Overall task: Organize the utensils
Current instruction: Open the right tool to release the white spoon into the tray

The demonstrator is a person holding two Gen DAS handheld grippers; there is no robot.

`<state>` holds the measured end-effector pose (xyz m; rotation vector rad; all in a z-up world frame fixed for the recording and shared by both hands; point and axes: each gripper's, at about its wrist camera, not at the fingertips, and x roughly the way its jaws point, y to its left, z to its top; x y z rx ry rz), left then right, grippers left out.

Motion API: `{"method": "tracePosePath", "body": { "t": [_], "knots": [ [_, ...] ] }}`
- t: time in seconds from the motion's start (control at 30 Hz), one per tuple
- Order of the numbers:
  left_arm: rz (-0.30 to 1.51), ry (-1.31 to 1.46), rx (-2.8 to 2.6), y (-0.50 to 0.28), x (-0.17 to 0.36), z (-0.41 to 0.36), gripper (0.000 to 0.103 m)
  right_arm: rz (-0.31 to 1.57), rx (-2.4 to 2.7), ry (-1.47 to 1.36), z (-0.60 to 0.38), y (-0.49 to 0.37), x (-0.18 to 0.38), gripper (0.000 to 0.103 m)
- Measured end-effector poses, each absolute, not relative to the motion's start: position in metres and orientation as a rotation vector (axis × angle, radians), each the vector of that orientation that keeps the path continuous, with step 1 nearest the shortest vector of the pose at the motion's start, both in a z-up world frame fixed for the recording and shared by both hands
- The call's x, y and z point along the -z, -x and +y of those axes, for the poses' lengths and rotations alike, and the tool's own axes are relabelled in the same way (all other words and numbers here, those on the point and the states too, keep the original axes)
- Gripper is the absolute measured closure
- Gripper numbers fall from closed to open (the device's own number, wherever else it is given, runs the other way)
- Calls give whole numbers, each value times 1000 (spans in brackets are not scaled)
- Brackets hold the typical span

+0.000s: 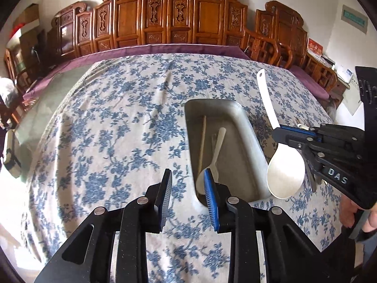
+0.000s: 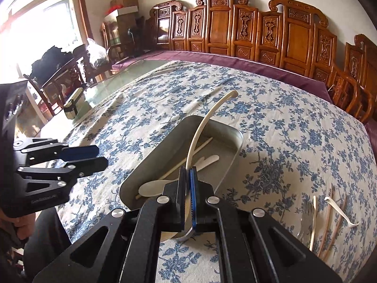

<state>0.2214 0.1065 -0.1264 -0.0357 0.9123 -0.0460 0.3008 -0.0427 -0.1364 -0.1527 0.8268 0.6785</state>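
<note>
A metal tray (image 1: 249, 127) lies on the floral cloth, with a small white spoon (image 1: 218, 146) and a wooden chopstick (image 1: 202, 143) inside. My left gripper (image 1: 188, 184) hovers over the tray's near left corner, open, with nothing between its fingers. My right gripper (image 1: 279, 133) is shut on the handle of a large white rice paddle (image 1: 285, 172), held just right of the tray with its bowl hanging down. In the right wrist view, the right gripper (image 2: 188, 176) clamps the paddle's curved handle (image 2: 200, 129) above the tray (image 2: 235, 151). The left gripper (image 2: 101, 157) is at the left.
Loose chopsticks (image 2: 329, 224) and a small white spoon (image 2: 341, 212) lie on the cloth to the right of the tray. A small box (image 2: 73, 103) stands on the glass tabletop at the far left. Carved wooden chairs (image 1: 165, 18) line the far side of the table.
</note>
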Motion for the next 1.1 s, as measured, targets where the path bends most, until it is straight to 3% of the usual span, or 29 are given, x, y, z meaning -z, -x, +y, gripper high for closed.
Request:
{"method": "tracePosePath", "body": {
  "t": [0.1,0.23,0.3,0.37,0.87,1.0,1.1],
  "knots": [
    [892,35,39,-215,119,116,63,840,-674,166,-32,-304,143,99],
    [872,59,45,-207,115,126,59,855,-659,201,-19,-309,153,99],
    [861,74,50,-205,115,128,43,867,-648,218,-13,-313,159,99],
    [849,69,56,-204,113,127,36,879,-643,224,-11,-316,164,99],
    [844,30,50,-201,116,129,25,916,-670,198,-9,-316,184,97],
    [852,19,55,-201,120,123,18,894,-664,155,-28,-306,175,96],
    [860,14,73,-199,123,116,17,865,-648,133,-56,-287,165,90]
  ]
}}
